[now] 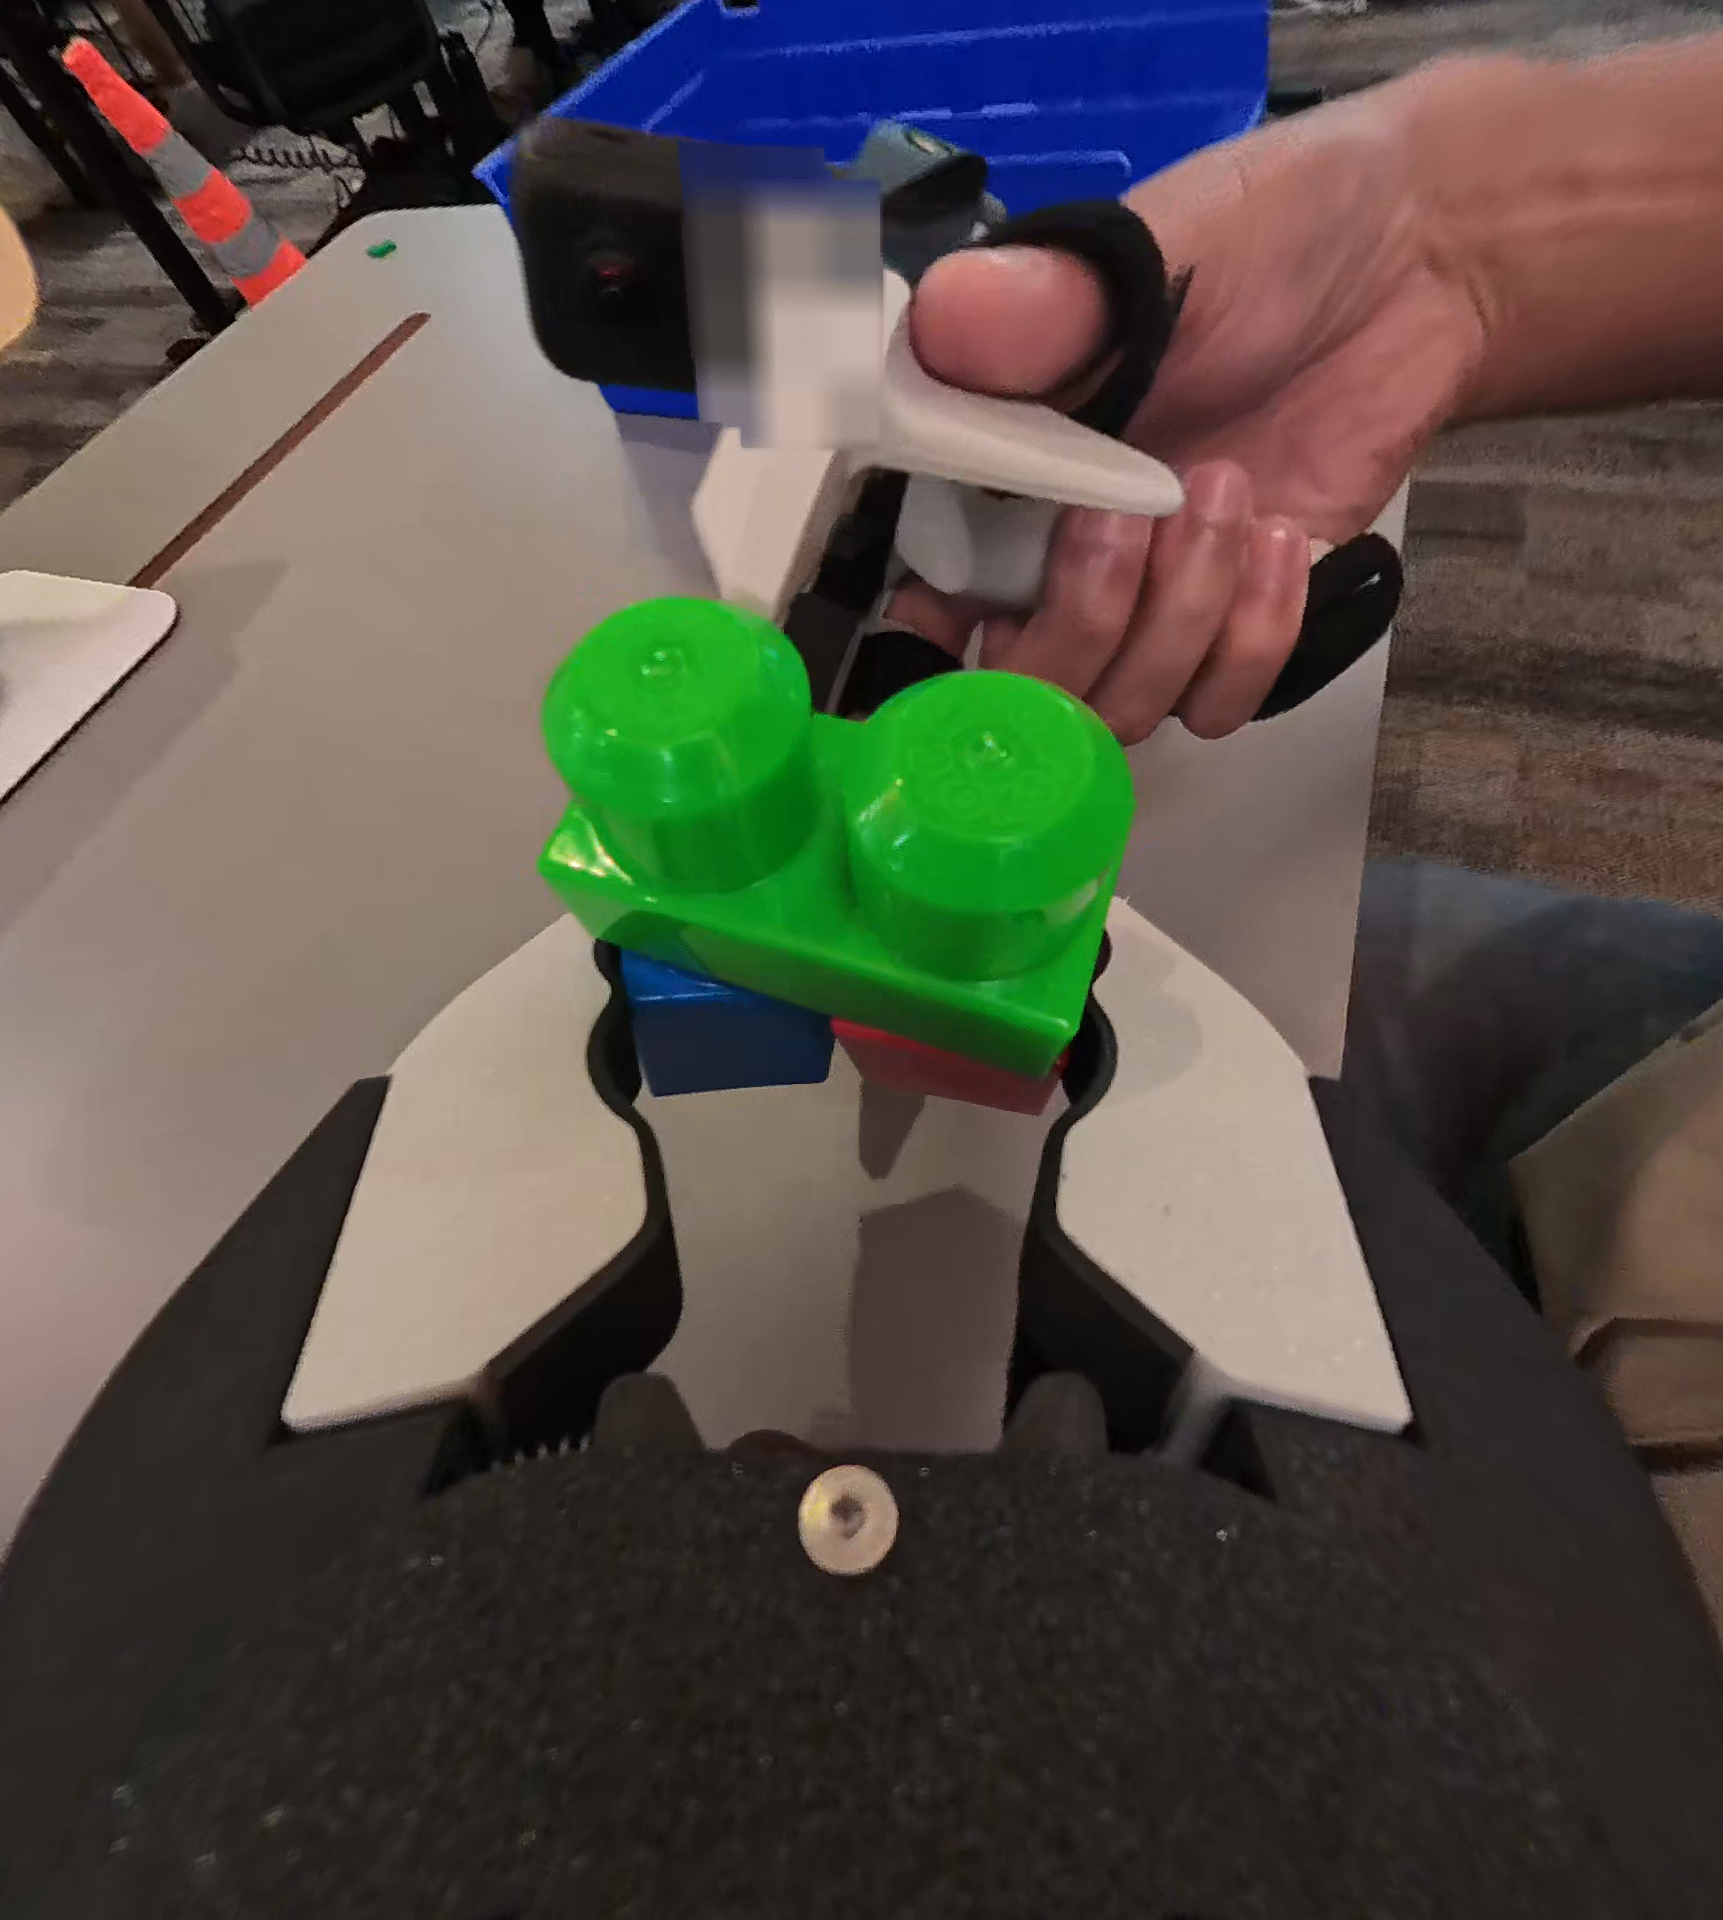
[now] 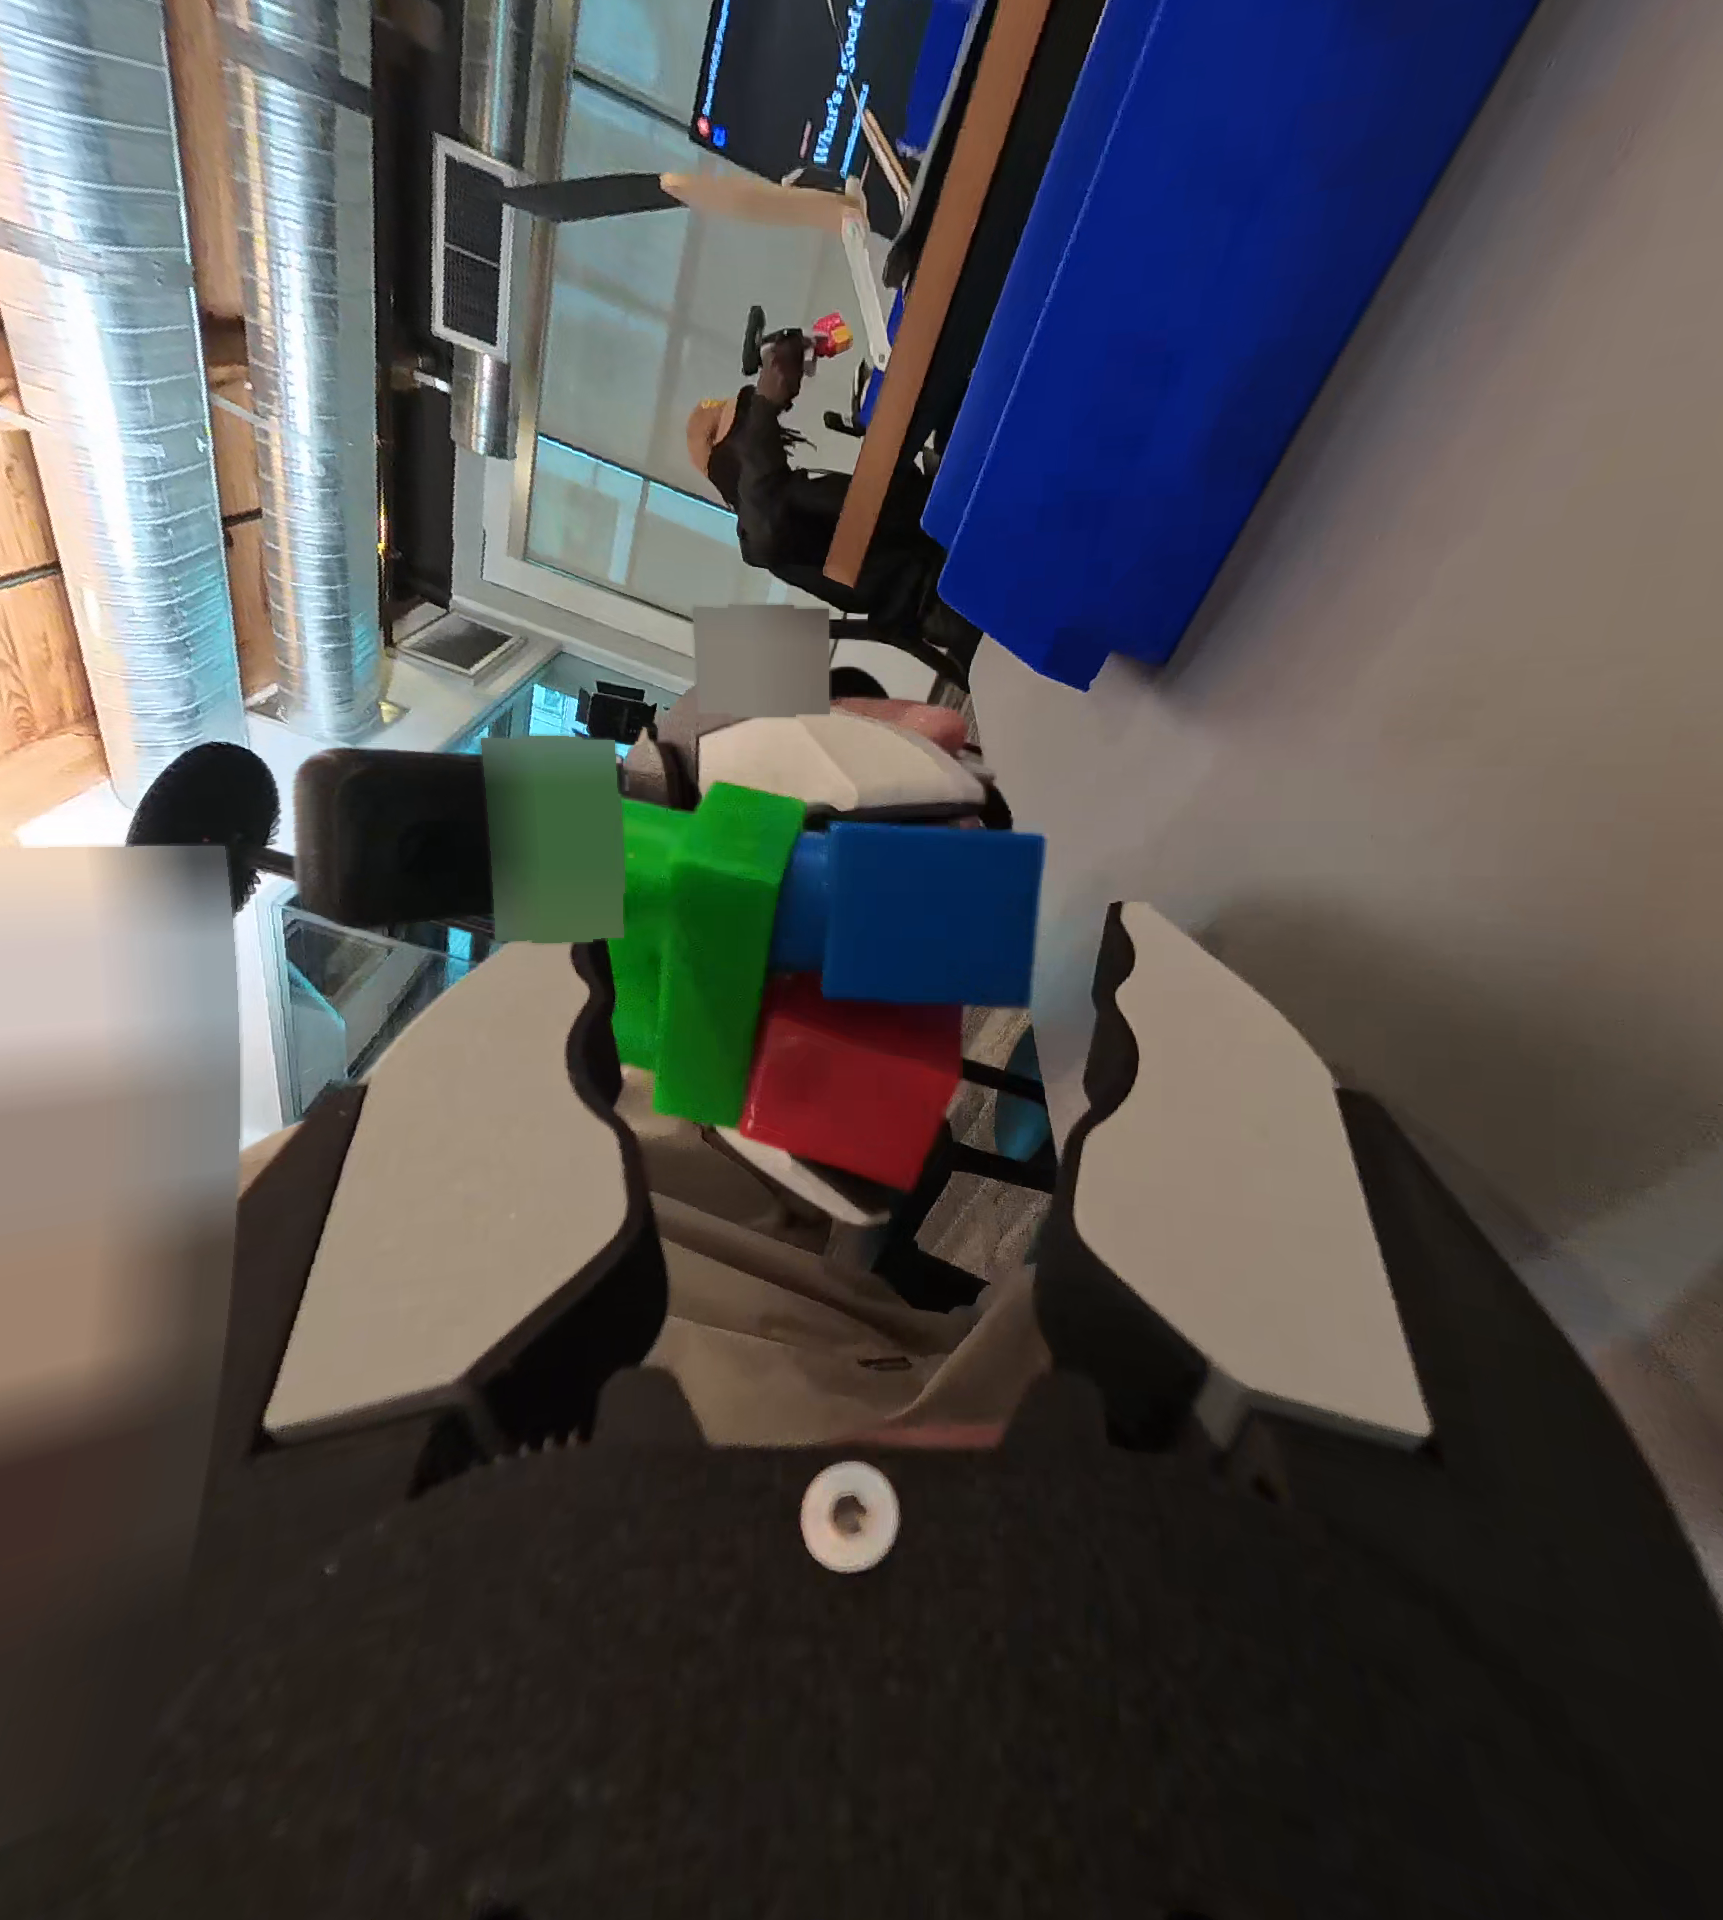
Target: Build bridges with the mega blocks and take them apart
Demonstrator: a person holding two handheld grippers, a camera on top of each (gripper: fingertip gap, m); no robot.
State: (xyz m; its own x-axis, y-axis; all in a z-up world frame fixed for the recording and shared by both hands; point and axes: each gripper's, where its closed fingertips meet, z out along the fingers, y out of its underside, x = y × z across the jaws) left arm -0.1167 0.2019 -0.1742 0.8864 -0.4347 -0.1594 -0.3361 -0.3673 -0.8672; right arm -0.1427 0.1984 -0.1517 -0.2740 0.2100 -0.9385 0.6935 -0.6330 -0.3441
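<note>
Up off the pale grey surface (image 1: pixel 213 831), the small bridge sits right at the tip of the left tool (image 1: pixel 852 997): a green block (image 1: pixel 826 831) with two round studs spans a blue block (image 1: pixel 722 1023) and a red block (image 1: pixel 950 1065), which hang under it side by side. The left tool's fingers (image 1: pixel 504 1122) are drawn in to about the width of the bridge, their black tips against the ends of the green block, so it looks clamped there. The right tool (image 2: pixel 841 1023) faces it from the far side, turned on its side so the room appears tipped over. Its jaws stand well apart, with the bridge between their tips; the green block lies close to one finger, though I cannot quite tell whether they touch, and the blue and red blocks are clear of the other finger. A hand (image 1: pixel 1283 416) holds that right tool by its white trigger. Behind, a blue bin (image 1: pixel 940 94) rests at the far edge of the surface.
</note>
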